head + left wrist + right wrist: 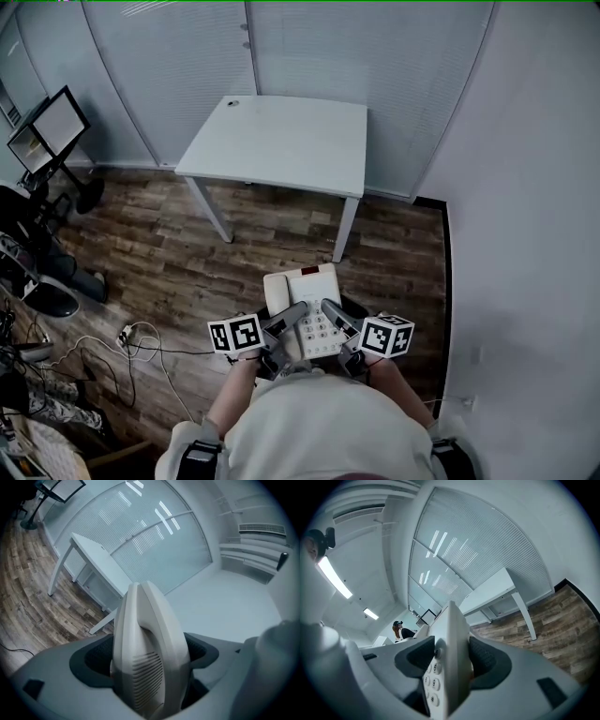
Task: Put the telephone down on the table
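A cream-white telephone (307, 305) with keypad and handset is held in the air in front of the person, above the wooden floor. My left gripper (292, 314) is shut on its handset side (147, 653); the jaws press both faces of the handset. My right gripper (331, 311) is shut on the keypad edge of the telephone (450, 663), with number keys showing beside the left jaw. The white table (281, 145) stands ahead near the blinds, its top bare except for a small dark object at the far left corner (232, 103).
A monitor on a stand (49, 127) and chairs are at the left. Cables (141, 342) lie on the floor at lower left. A white wall (525, 234) runs along the right. A person (401, 631) stands far back in the right gripper view.
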`<state>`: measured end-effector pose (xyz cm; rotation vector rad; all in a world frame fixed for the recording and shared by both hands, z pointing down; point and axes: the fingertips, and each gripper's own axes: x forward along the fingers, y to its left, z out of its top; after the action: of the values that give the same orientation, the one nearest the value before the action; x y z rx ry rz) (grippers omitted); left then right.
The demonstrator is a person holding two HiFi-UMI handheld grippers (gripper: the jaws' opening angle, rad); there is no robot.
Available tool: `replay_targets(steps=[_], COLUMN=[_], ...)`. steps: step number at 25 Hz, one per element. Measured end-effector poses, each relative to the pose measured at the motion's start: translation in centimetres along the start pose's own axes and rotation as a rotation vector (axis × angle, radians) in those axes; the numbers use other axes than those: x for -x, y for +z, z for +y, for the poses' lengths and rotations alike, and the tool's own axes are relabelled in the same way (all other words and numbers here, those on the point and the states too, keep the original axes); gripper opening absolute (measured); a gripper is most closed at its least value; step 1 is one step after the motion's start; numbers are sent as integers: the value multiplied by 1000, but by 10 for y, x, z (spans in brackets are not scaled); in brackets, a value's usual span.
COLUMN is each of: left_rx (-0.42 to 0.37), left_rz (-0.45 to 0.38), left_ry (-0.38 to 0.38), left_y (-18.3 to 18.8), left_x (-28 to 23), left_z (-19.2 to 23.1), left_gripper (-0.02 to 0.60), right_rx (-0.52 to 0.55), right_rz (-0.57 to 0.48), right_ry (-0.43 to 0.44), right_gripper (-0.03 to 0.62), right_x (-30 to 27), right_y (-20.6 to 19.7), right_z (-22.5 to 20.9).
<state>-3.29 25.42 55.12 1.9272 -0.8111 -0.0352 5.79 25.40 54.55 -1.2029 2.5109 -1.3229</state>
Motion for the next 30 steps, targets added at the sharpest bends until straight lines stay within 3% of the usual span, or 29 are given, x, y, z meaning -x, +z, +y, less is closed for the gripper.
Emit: replay_targets(steps=[5, 10, 30], left_rx=[-2, 2, 2], left_rz=[4, -1, 12], left_ry=[-14, -11, -33], left_y=[9, 48, 173], left_x=[-7, -42, -89], left_z=[2, 15, 60], left_gripper=[433, 433, 433], right_rx=[11, 13, 16], right_rz=[-10, -3, -4], right_ry=[-14, -13, -35], right_gripper=[236, 236, 236], right_x=[-6, -37, -146], right_y=[9, 46, 132], right_z=[-3, -25, -42])
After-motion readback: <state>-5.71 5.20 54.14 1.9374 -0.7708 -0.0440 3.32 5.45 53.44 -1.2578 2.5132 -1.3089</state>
